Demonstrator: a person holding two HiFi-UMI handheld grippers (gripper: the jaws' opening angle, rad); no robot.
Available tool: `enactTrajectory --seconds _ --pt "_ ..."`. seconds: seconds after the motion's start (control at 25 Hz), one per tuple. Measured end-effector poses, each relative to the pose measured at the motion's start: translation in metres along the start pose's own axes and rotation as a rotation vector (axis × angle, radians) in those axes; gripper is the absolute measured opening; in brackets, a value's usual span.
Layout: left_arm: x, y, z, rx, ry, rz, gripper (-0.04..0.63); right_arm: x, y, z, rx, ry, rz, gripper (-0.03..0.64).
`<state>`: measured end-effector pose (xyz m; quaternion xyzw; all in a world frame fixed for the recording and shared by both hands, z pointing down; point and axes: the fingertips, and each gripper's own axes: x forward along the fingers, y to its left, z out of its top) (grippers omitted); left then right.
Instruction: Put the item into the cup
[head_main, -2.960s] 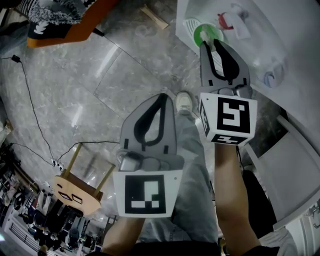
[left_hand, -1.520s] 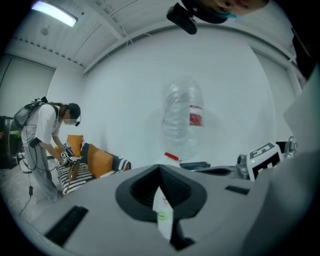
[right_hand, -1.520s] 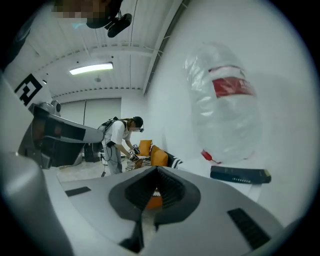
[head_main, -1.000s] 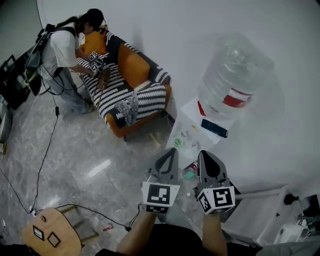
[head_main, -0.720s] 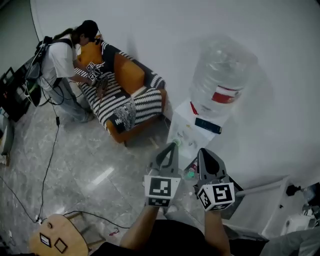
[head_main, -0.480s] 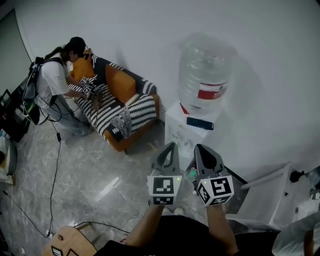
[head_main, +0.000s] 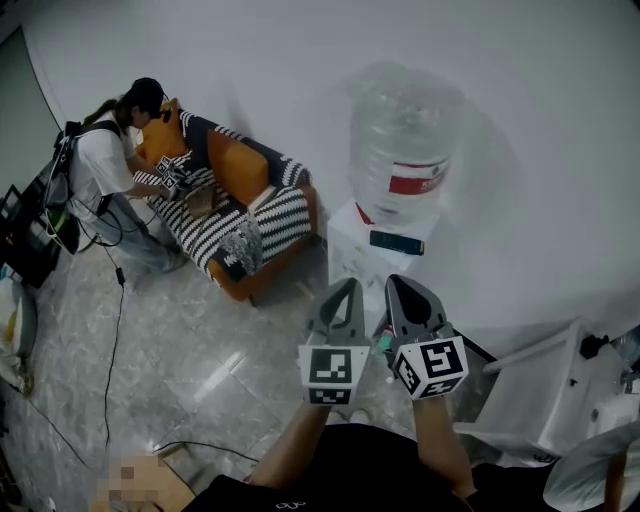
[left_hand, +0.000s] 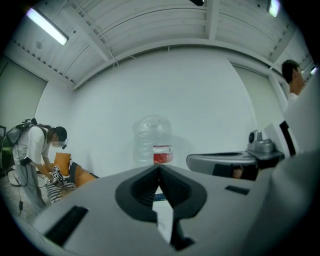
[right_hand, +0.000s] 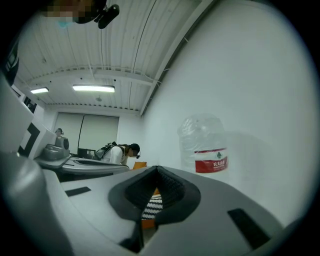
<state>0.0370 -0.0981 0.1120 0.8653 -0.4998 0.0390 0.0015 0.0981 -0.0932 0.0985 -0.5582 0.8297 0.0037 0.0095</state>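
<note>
Cup (head_main: 384, 346), once near, now peeks between left tongs (head_main: 346, 285) and right tongs (head_main: 399, 282).

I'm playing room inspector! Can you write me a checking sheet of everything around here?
Surface: shiny grey floor; no table seen.
Job's things: no cup or item clearly seen; a small green thing shows between the claws in the head view, too small to tell.
Clutter: nothing seen.
Claws: left claw shut, empty; right claw shut, empty.
Cables: black cable on the floor.
Surroundings: water dispenser with big bottle; striped orange sofa; a person bending over it.
</note>
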Motion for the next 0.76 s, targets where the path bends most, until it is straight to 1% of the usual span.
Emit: enactTrajectory --seconds 0.12,0.36,0.56,0.76 --pt "-0.001 0.006 -0.004 0.007 0.014 0.021 0.014 0.008 0.007 -0.001 -0.001 -0.001 0.018 0.009" --pt "-0.008 0.016 -0.001 0.021 0.01 0.052 0.014 0.011 0.016 -0.005 0.003 0.011 0.046 0.009" --pt "-0.008 0.019 -0.004 0.021 0.012 0.057 0.014 0.013 0.023 -0.005 -0.012 0.009 0.063 0.009" --pt "-0.007 0.025 -0.006 0.018 0.013 0.07 0.014 0.016 0.024 -0.008 -0.003 0.017 0.077 0.009"
